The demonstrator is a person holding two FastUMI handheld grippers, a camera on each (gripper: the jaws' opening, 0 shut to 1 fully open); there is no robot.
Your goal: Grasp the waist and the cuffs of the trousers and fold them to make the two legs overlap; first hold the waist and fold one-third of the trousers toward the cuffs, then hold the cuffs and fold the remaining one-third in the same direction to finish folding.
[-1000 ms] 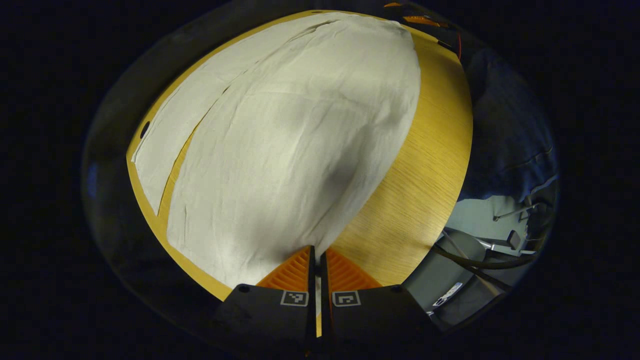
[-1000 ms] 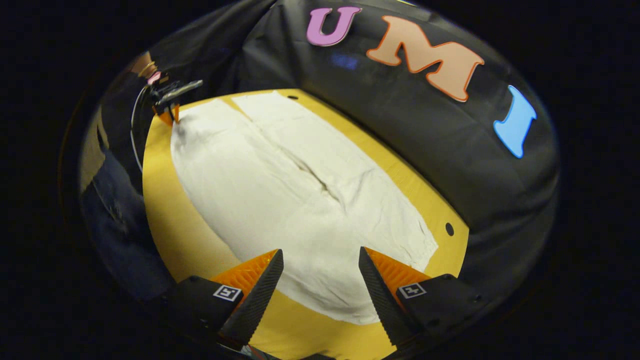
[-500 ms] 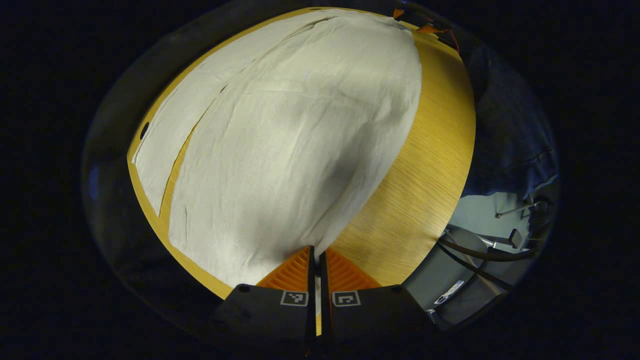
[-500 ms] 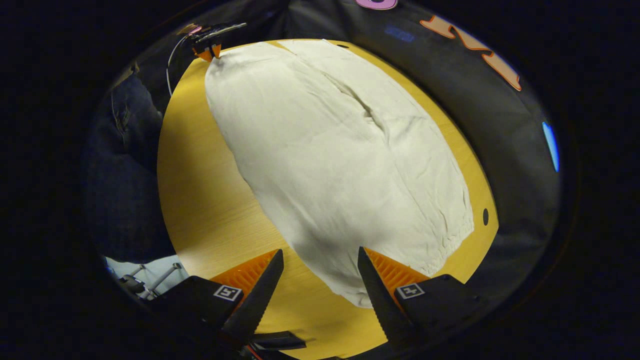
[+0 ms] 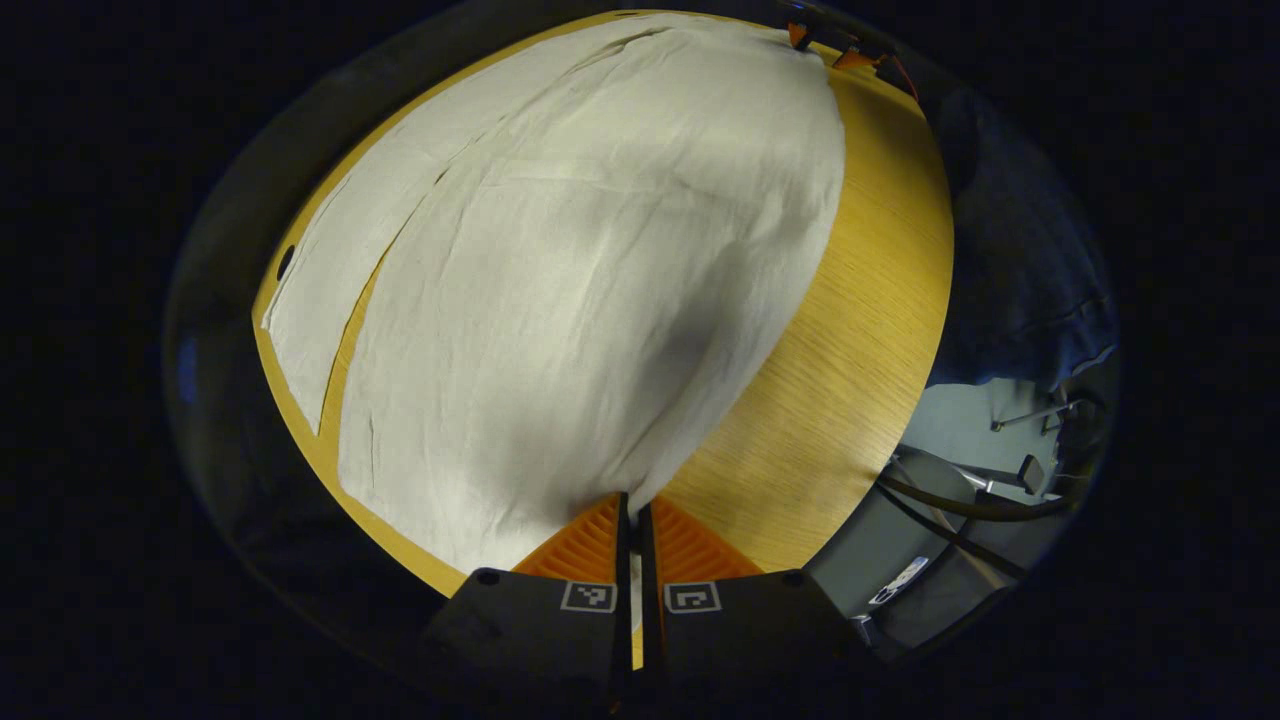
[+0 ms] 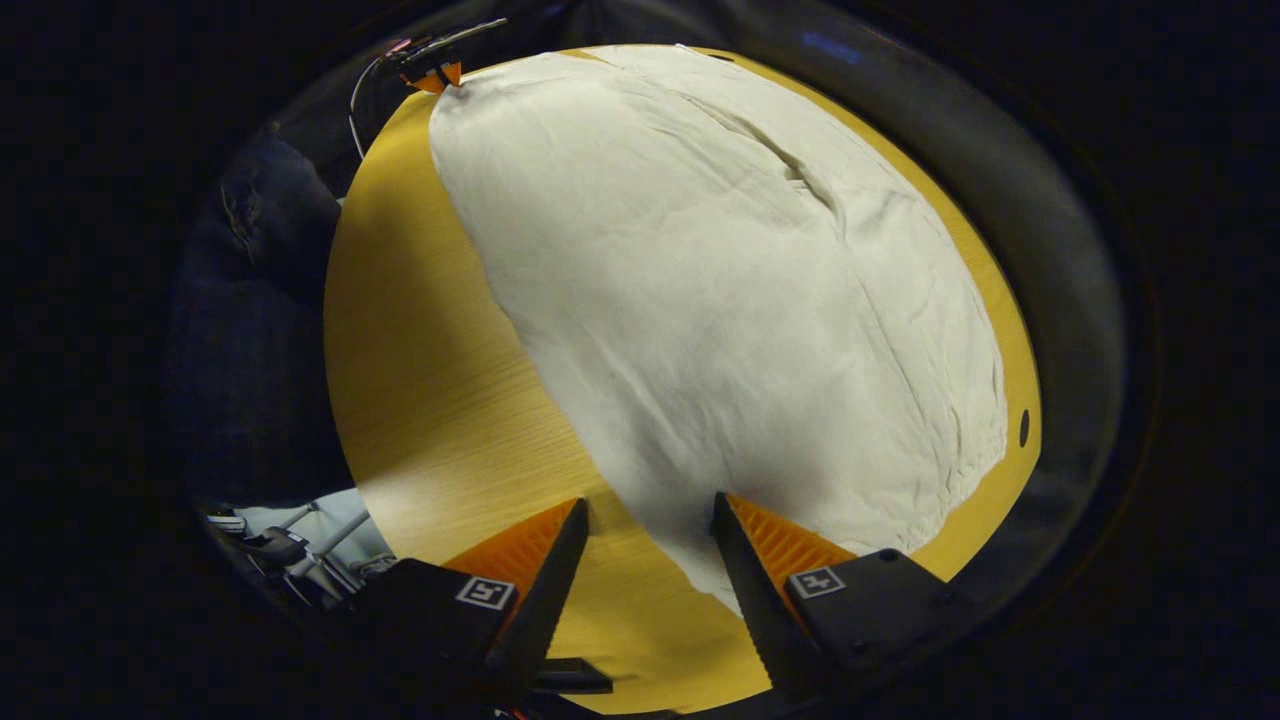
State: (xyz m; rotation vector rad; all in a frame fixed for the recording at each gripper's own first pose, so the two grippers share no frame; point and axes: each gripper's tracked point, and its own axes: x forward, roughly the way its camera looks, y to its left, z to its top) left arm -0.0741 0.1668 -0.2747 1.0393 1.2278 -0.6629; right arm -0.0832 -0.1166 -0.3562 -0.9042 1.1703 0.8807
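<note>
You had the trousers (image 5: 590,270) spread flat along the wooden worktop (image 5: 850,330), both legs lying side by side with a narrow gap between them, so no fold was made yet. Your left gripper (image 5: 631,520) had its fingers pinched tight on the near cuff corner of one leg. Your right gripper (image 6: 645,545) sat at the waist end with its fingers wide apart, straddling the cloth's edge but not closed on it. By my reckoning, the leg-over-leg fold and both thirds were all left to do.
</note>
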